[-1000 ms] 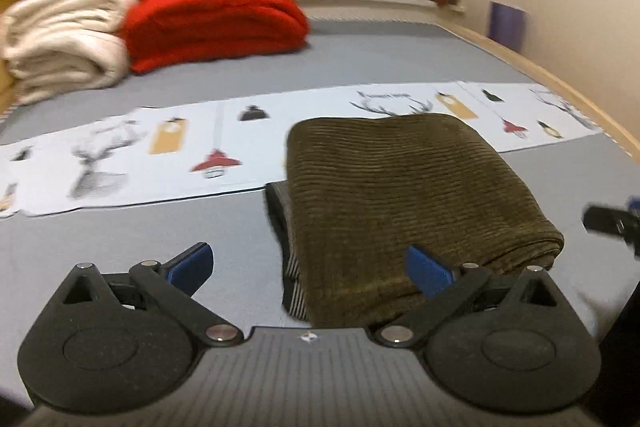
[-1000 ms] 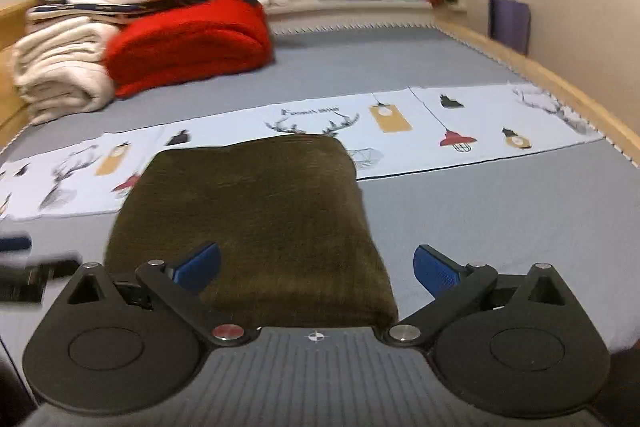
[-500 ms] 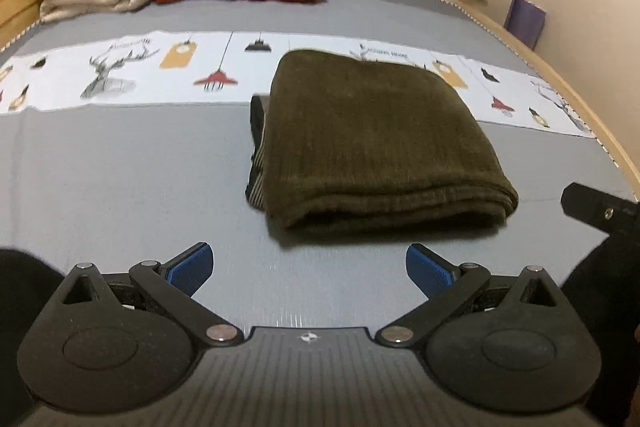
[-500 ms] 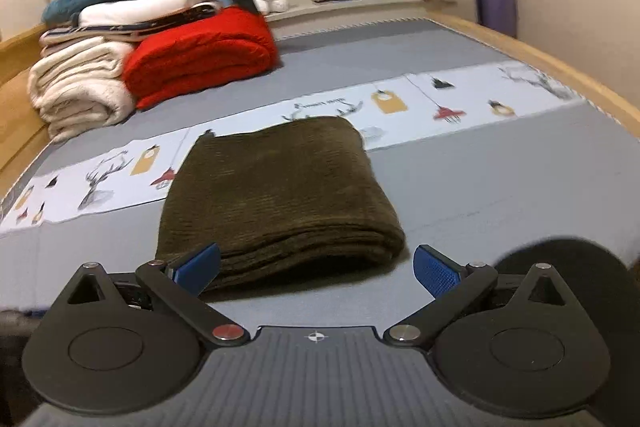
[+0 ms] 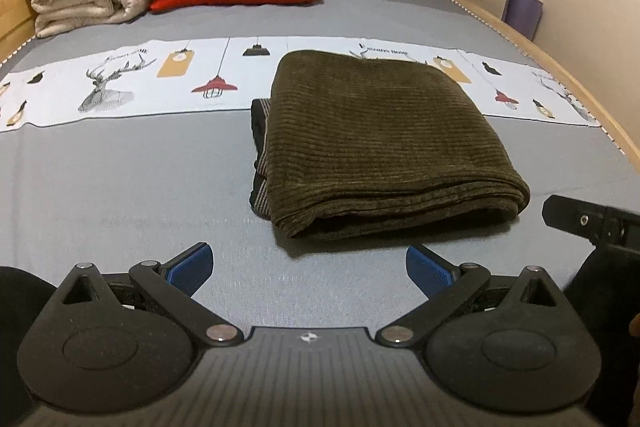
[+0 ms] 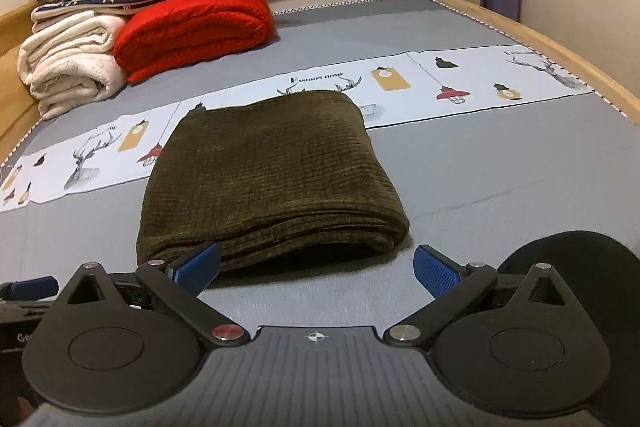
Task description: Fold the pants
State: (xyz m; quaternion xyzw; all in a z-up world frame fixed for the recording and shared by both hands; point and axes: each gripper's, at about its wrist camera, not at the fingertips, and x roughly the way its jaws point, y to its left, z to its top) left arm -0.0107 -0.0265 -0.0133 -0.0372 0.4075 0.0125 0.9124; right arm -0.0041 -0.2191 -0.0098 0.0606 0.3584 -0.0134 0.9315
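Pants point(image 5: 380, 143) sat folded in a neat stack; left gripper point(image 5: 308, 267) and right gripper point(image 6: 316, 267) both hung released just short of it. Looked finished, maybe just a tidy-up next.

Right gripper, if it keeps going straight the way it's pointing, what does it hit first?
Most likely the folded pants. The right gripper is open and empty, aimed at their near folded edge, with only bare grey bed sheet between. How much gap remains is hard to judge.
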